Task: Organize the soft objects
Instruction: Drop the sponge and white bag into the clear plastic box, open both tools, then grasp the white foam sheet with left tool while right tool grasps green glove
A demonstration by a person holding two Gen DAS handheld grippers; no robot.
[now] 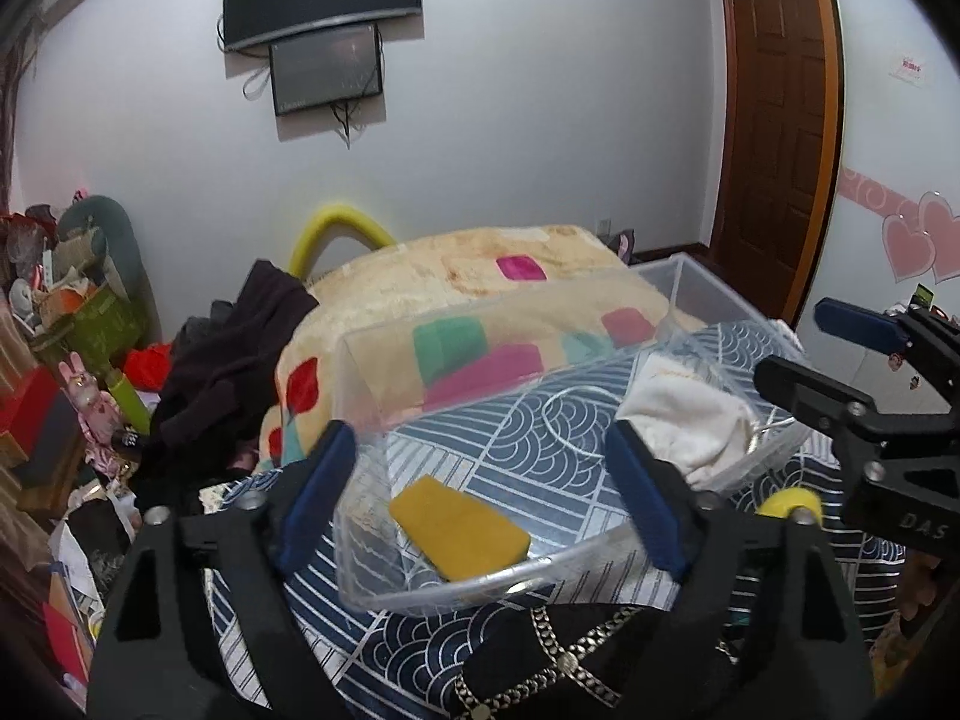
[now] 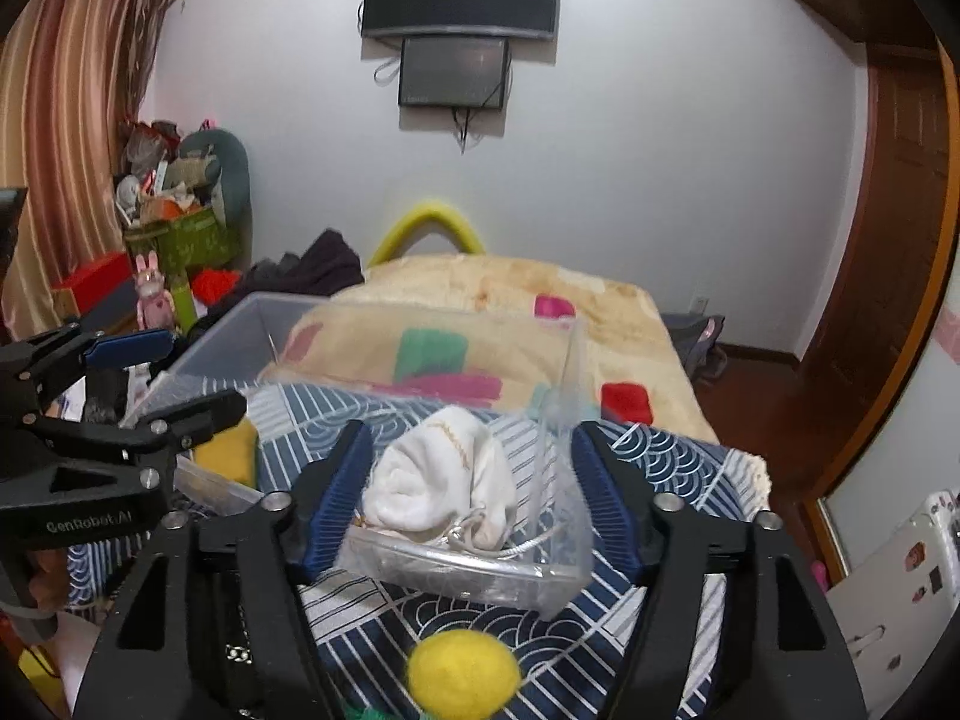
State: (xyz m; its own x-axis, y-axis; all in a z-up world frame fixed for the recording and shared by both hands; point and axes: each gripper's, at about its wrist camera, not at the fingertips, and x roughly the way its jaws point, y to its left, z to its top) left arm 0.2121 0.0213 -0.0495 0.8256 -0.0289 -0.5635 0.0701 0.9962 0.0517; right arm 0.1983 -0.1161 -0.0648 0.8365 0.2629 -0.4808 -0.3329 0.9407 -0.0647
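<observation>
A clear plastic box (image 1: 420, 591) sits on the blue patterned bedspread and holds a yellow sponge (image 1: 459, 531). My left gripper (image 1: 480, 492) is open, its blue fingers on either side of that box. A second clear box (image 2: 474, 576) to the right holds a white cloth pouch (image 2: 444, 474), which also shows in the left wrist view (image 1: 684, 420). My right gripper (image 2: 471, 498) is open around this second box. A yellow felt ball (image 2: 462, 672) lies on the bedspread in front of it and shows in the left wrist view (image 1: 789, 504).
A larger clear bin (image 1: 702, 294) stands behind the boxes by a folded beige blanket (image 1: 468, 294). A black garment with a chain trim (image 1: 564, 654) lies near me. Dark clothes (image 1: 228, 354) and clutter pile up at the left. A wooden door (image 1: 774, 120) is at the right.
</observation>
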